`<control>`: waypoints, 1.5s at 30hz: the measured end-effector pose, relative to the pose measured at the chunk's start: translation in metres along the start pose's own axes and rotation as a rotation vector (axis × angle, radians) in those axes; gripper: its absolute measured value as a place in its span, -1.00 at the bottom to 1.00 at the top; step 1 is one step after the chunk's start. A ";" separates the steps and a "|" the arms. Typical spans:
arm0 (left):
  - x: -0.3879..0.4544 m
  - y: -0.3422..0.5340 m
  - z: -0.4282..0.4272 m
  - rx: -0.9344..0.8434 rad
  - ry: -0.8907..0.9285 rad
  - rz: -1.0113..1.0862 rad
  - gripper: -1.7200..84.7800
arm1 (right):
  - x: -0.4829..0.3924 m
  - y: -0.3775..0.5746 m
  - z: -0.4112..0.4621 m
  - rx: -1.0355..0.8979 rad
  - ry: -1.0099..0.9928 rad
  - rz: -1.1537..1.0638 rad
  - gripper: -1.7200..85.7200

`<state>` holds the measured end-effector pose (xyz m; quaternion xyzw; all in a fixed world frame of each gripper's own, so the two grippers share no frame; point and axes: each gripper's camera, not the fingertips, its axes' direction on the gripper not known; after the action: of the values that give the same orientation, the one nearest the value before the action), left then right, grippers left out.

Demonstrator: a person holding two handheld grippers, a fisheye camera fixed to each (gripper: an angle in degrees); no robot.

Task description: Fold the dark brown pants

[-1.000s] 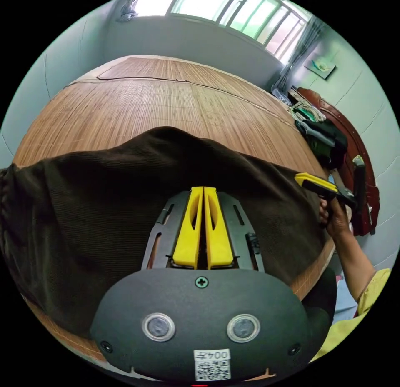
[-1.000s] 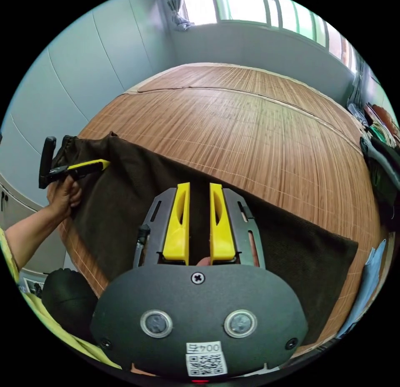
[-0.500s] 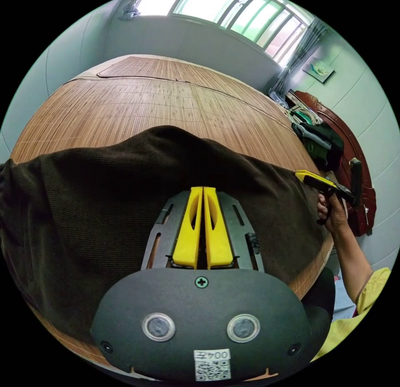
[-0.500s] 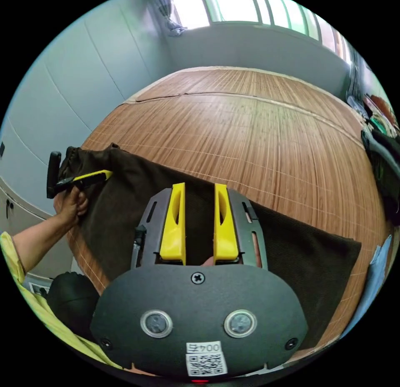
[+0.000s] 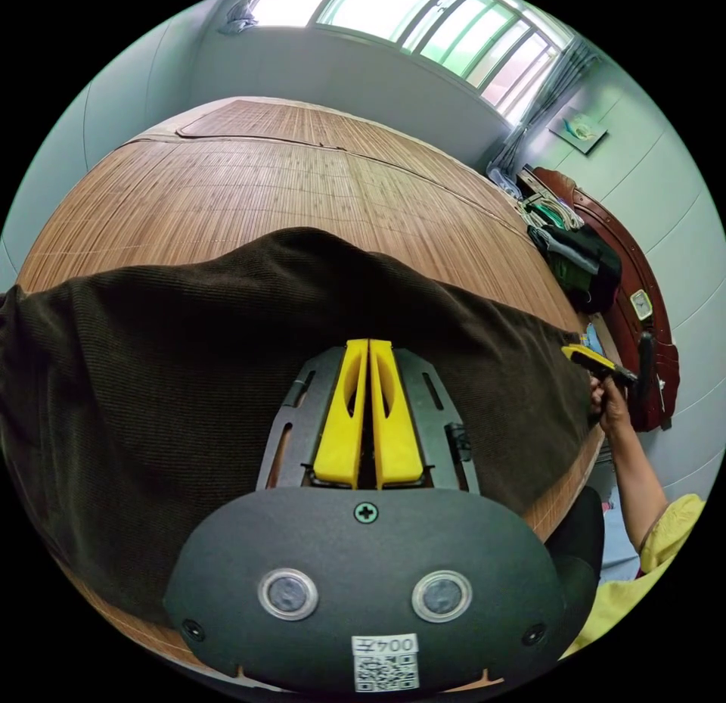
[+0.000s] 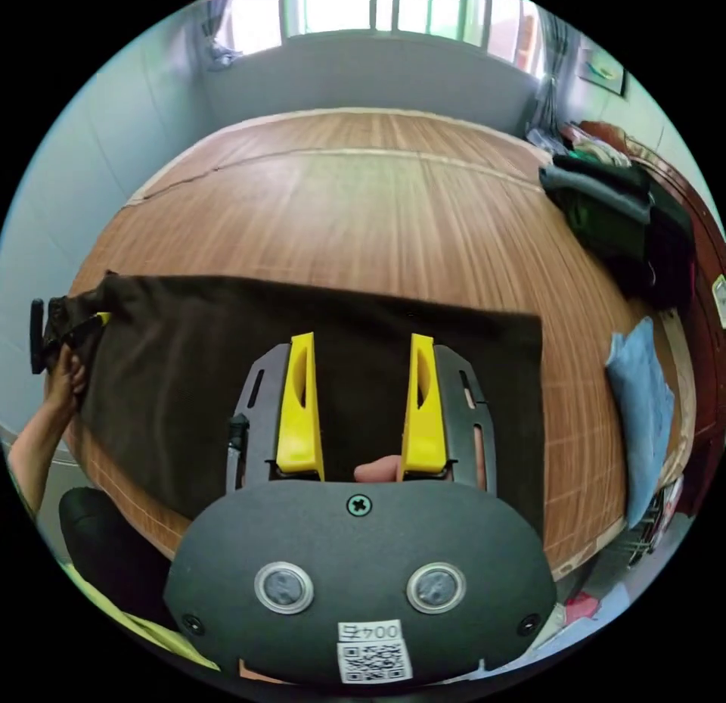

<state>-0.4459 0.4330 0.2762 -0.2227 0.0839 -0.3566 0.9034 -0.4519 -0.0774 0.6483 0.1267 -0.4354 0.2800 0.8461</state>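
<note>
Your left gripper (image 5: 368, 343) has its jaws together, over the pants (image 5: 174, 370); whether cloth sits between them cannot be told. Your right gripper (image 6: 361, 340) is spread wide above the pants. The pants lie flat along the near mat (image 6: 363, 203) edge. Beyond their far edge, bare mat runs to the clothes pile (image 6: 620, 226).

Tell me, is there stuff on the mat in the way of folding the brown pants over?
Nothing visible blocks it. The dark brown pants lie flat along the near edge of the bamboo mat, with bare mat beyond them. The pile of clothes and the blue cloth sit off to the side, apart from the pants.
</note>
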 end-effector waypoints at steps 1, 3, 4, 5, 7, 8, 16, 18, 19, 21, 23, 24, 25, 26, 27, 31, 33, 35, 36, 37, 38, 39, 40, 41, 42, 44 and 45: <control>-0.001 -0.001 -0.001 -0.003 0.003 -0.003 -0.95 | 0.011 0.007 0.014 -0.030 -0.024 0.017 -0.55; -0.003 -0.002 -0.004 -0.007 0.018 -0.006 -0.95 | 0.020 0.007 0.012 0.008 -0.061 0.032 -0.54; -0.003 -0.003 -0.009 -0.005 0.026 -0.008 -0.96 | 0.021 0.004 0.014 0.001 -0.058 0.027 -0.54; -0.003 -0.003 -0.017 0.031 0.033 0.000 -0.96 | 0.019 0.002 0.016 0.001 -0.038 0.017 -0.54; -0.003 -0.004 -0.032 0.105 0.039 -0.004 -0.96 | 0.017 0.000 0.017 0.000 -0.012 0.006 -0.54; -0.005 -0.007 -0.040 0.149 0.040 -0.011 -0.96 | 0.020 -0.001 0.018 0.003 -0.019 0.010 -0.54; -0.009 -0.052 -0.020 0.019 -0.090 0.038 -0.95 | 0.037 -0.004 0.018 0.021 -0.051 0.022 -0.54; -0.017 -0.058 -0.008 -0.060 -0.137 0.024 -0.95 | 0.042 -0.005 0.018 0.022 -0.063 0.027 -0.54; -0.026 -0.058 -0.004 -0.062 -0.109 0.002 -0.95 | 0.045 -0.006 0.017 0.024 -0.069 0.031 -0.54; -0.041 -0.056 -0.006 -0.032 -0.038 -0.039 -0.95 | 0.048 -0.007 0.017 0.026 -0.073 0.033 -0.54; -0.056 -0.053 -0.010 -0.013 0.056 -0.119 -0.95 | 0.051 -0.008 0.016 0.026 -0.072 0.033 -0.54; -0.057 -0.052 -0.013 -0.005 0.074 -0.129 -0.95 | 0.052 -0.008 0.016 0.026 -0.072 0.033 -0.54; -0.059 -0.050 -0.023 0.036 0.087 -0.136 -0.95 | 0.054 -0.009 0.015 0.026 -0.074 0.034 -0.54; -0.059 -0.046 -0.037 0.081 0.115 -0.121 -0.95 | 0.056 -0.010 0.014 0.027 -0.074 0.034 -0.54; -0.060 -0.043 -0.044 0.097 0.135 -0.110 -0.95 | 0.056 -0.010 0.014 0.027 -0.075 0.034 -0.54; -0.076 -0.006 -0.089 0.120 0.149 -0.114 -0.93 | 0.063 -0.012 0.011 0.032 -0.078 0.041 -0.55; -0.089 0.021 -0.111 0.128 0.128 -0.153 -0.92 | 0.066 -0.013 0.010 0.035 -0.081 0.049 -0.56; -0.109 0.066 -0.144 0.175 0.093 -0.228 -0.90 | 0.070 -0.014 0.008 0.038 -0.084 0.059 -0.57; -0.114 0.079 -0.153 0.185 0.083 -0.253 -0.90 | 0.071 -0.014 0.008 0.038 -0.084 0.061 -0.58; -0.122 0.104 -0.169 0.209 0.062 -0.301 -0.89 | 0.072 -0.014 0.007 0.038 -0.082 0.061 -0.58; -0.128 0.128 -0.181 0.225 0.037 -0.345 -0.88 | 0.072 -0.015 0.007 0.038 -0.077 0.060 -0.58; -0.130 0.140 -0.187 0.226 0.025 -0.368 -0.88 | 0.072 -0.016 0.006 0.037 -0.074 0.058 -0.58; -0.133 0.162 -0.194 0.227 0.010 -0.411 -0.87 | 0.072 -0.016 0.006 0.037 -0.068 0.056 -0.58; -0.135 0.181 -0.199 0.226 0.006 -0.444 -0.86 | 0.072 -0.017 0.005 0.036 -0.064 0.054 -0.58; -0.135 0.188 -0.200 0.226 0.005 -0.459 -0.85 | 0.072 -0.017 0.005 0.036 -0.062 0.054 -0.58; -0.137 0.208 -0.200 0.224 0.000 -0.506 -0.84 | 0.073 -0.019 0.003 0.037 -0.063 0.055 -0.58; -0.138 0.211 -0.200 0.225 0.004 -0.515 -0.83 | 0.074 -0.019 0.002 0.037 -0.064 0.056 -0.58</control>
<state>-0.4809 0.5949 0.0007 -0.1343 -0.0139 -0.5820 0.8019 -0.4082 -0.0670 0.7099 0.1392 -0.4606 0.3074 0.8210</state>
